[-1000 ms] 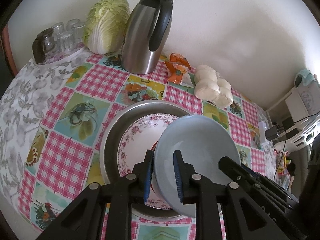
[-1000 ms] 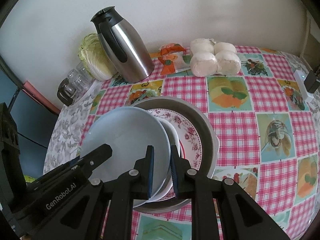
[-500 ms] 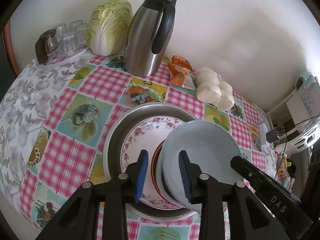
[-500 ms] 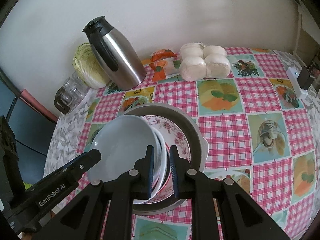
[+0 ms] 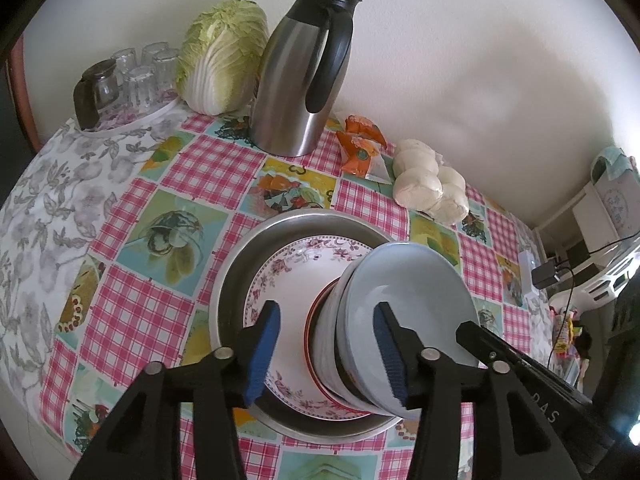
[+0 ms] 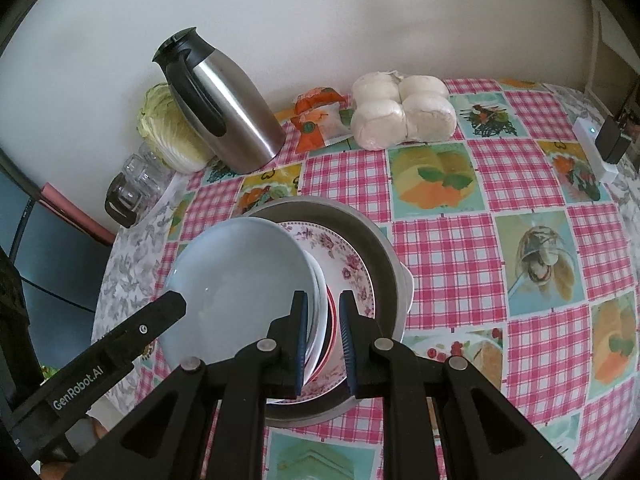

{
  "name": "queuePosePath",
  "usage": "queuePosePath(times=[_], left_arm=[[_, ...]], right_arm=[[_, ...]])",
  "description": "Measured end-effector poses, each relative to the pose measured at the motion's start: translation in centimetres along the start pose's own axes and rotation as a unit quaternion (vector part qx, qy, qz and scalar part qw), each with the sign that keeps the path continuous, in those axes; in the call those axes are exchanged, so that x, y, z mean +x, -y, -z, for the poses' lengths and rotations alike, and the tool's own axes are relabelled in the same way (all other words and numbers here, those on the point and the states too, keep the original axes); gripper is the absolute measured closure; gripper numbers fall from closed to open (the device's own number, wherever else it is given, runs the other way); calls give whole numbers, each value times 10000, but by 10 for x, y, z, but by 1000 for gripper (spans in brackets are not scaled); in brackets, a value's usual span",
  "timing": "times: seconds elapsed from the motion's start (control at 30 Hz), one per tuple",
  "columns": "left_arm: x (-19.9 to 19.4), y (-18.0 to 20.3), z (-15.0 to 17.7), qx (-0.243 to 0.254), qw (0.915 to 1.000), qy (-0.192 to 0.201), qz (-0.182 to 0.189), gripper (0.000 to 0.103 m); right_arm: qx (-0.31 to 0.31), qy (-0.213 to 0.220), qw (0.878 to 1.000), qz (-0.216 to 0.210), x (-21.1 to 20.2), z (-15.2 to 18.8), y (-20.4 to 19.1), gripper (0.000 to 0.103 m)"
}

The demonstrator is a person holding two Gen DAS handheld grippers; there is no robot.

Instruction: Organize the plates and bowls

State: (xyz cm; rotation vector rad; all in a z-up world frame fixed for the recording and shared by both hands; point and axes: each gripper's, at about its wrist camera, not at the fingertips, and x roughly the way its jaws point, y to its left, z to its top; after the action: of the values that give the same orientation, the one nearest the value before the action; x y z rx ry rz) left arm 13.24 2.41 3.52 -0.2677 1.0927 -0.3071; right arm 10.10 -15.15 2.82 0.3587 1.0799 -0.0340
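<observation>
A tilted stack of bowls leans in a metal basin point(image 5: 236, 268) on top of a floral plate point(image 5: 296, 276). The stack is a pale blue bowl point(image 5: 404, 296) over a white one and a red-rimmed one. My left gripper point(image 5: 327, 356) straddles the blue bowl's near rim. Its jaws are opening, and the left pad stands clear of the stack. My right gripper point(image 6: 323, 344) is shut on the rims of the stacked bowls point(image 6: 320, 320), with the blue bowl point(image 6: 240, 280) to its left.
A steel thermos jug point(image 5: 300, 76), a cabbage point(image 5: 220, 56), upturned glasses point(image 5: 136, 76), snack packets point(image 5: 360, 148) and bagged buns point(image 5: 428, 184) line the wall side of the checked tablecloth. A white power strip point(image 6: 596, 152) lies at the right edge.
My left jaws have spread wide and let go of the blue bowl's rim. The stack has dropped lower into the basin. My right gripper stays shut on the rims.
</observation>
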Motion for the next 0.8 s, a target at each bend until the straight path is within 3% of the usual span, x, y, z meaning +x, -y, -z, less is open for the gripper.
queuePosePath(times=[0.07,0.2,0.3,0.47,0.53,0.8], left_arm=[[-1,0,0,-9,10000,8,10,40],[-1,-2,-1,-43,10000,-9,-20,34],[-2,-4,-1,-82,10000,-9,-46,29],[-4,-8,-3,-124,9998,36,-172,19],[-5,-9,-4,-127,9997,58,-222,18],[-6,-18,-5,-249,9987,211,-382,0]], right_arm=[[-52,37,10000,67,-3,-1,-1,83],[-110,82,9997,180,-7,-2,-3,55],[-164,72,9996,221,-7,-2,-3,53],[-299,81,9990,310,-6,-3,-7,40],[-364,97,9987,356,-6,-3,-8,31],[-610,148,9966,531,-5,0,-13,30]])
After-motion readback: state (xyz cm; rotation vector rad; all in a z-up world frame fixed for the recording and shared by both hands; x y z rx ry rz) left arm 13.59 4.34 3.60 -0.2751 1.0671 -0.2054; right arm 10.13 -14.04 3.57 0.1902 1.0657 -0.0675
